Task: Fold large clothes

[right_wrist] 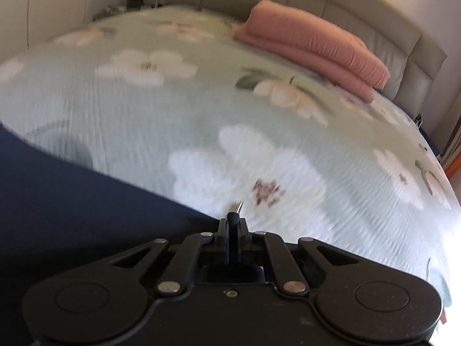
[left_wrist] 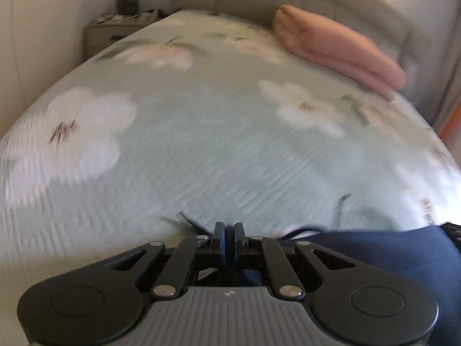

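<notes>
The left gripper [left_wrist: 229, 232], black with grey ribbed housing, has its two jaws pressed nearly together on a thin fold of dark navy fabric garment [left_wrist: 374, 248]. The cloth shows as a narrow blue strip between the pads, and the rest of it spreads away to the right of the gripper, low over the near edge of the bed.

The right gripper [right_wrist: 233, 225], all black, is likewise clenched, with a bunched ridge of the same navy garment [right_wrist: 72, 201] standing up between its fingers. From there the cloth runs out to the left in one broad dark sheet that covers the near left part of the bed in this view. So the garment hangs stretched between the two grippers, above the near edge of the bedspread.

Beyond them lies the pale green quilted bedspread printed with large white flowers [left_wrist: 230, 132], covering the whole bed. Both views are smeared by motion blur, so fine detail of the cloth is hard to read.

At the far right corner of the bed, against the headboard, rests a folded pink blanket [left_wrist: 340, 49], laid lengthways. The padded grey-beige headboard [right_wrist: 360, 20] runs along the far edge. Past the far left corner stands a grey bedside cabinet [left_wrist: 112, 33] with small blurred items on top.
</notes>
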`<state>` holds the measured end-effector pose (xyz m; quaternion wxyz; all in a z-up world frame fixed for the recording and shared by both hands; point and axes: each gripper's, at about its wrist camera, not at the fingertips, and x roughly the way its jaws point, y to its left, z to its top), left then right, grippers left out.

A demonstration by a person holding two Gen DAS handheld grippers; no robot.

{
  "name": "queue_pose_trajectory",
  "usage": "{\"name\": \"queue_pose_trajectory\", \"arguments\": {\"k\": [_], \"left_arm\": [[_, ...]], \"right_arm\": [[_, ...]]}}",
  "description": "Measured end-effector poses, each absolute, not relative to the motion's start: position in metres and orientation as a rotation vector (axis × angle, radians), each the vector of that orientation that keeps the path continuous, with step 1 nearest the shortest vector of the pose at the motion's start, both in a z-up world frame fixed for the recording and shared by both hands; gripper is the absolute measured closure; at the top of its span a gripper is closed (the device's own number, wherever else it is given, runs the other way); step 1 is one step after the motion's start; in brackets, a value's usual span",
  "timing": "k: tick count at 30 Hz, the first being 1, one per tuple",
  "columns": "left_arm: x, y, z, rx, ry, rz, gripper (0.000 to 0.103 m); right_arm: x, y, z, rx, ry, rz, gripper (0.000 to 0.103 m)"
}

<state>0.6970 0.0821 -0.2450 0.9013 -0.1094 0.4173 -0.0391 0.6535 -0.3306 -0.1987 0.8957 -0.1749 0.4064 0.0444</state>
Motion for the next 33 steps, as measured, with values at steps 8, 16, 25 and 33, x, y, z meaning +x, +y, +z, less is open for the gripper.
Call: {"name": "queue_pose_trajectory", "arguments": {"k": [8, 16, 25, 33], "left_arm": [[0.678, 0.085, -0.199, -0.121, 0.801, 0.016, 0.088], [0.601, 0.022, -0.132, -0.172, 0.76, -0.158, 0.085], [0.528, 0.017, -0.22, -0.123, 0.889, -0.044, 0.099], [0.47, 0.053, -0.175, -0.228, 0.863, 0.067, 0.08]], "right_arm": [[0.644, -0.339, -0.147, -0.368, 0.817, 0.008, 0.061], [0.559, -0.278, -0.087, -0.136, 0.809, 0.299, 0.064], [0.53, -0.281, -0.17, -0.116, 0.943, 0.339, 0.103], [0.477, -0.329, -0.123, -0.066, 0.921, 0.109, 0.093]]}}
